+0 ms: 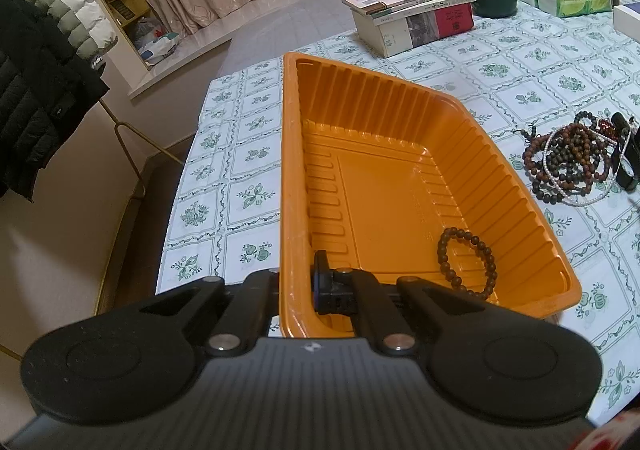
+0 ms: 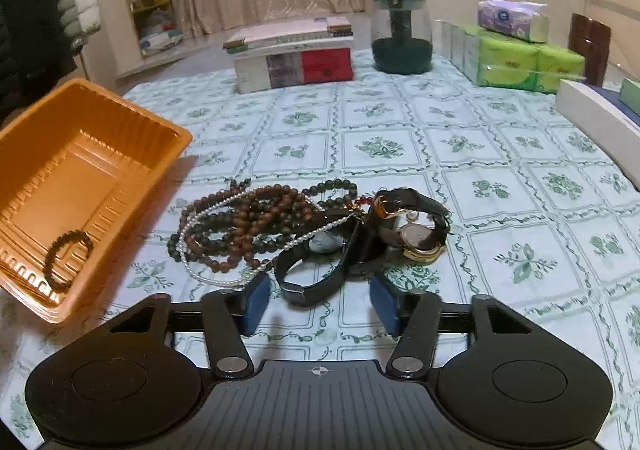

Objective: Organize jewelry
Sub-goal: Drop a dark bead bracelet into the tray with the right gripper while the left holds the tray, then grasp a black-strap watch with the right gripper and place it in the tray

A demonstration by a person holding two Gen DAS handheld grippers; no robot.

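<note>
An orange plastic tray (image 1: 289, 170) stands on the flowered tablecloth. My left gripper (image 1: 296, 282) is shut on its near rim, one finger outside the wall and one inside. A dark bead bracelet (image 1: 442, 250) lies in the tray's near right corner. To the right of the tray is a tangled pile of bead strands and a pearl string (image 2: 256, 222), with watches (image 2: 416, 238) at its right end. My right gripper (image 2: 320, 304) hovers open just in front of the pile. A black watch band (image 2: 308, 296) loops just ahead of its blue pads (image 2: 256, 302), which press on nothing. The right wrist view also shows the tray (image 2: 132, 106) and bracelet (image 2: 50, 262).
At the table's far side sit stacked books (image 2: 292, 58), a dark green jar (image 2: 402, 38) and tissue packs (image 2: 516, 58). A white box (image 2: 592, 110) lies at the right edge. A puffer jacket (image 1: 36, 90) hangs on a rack left of the table.
</note>
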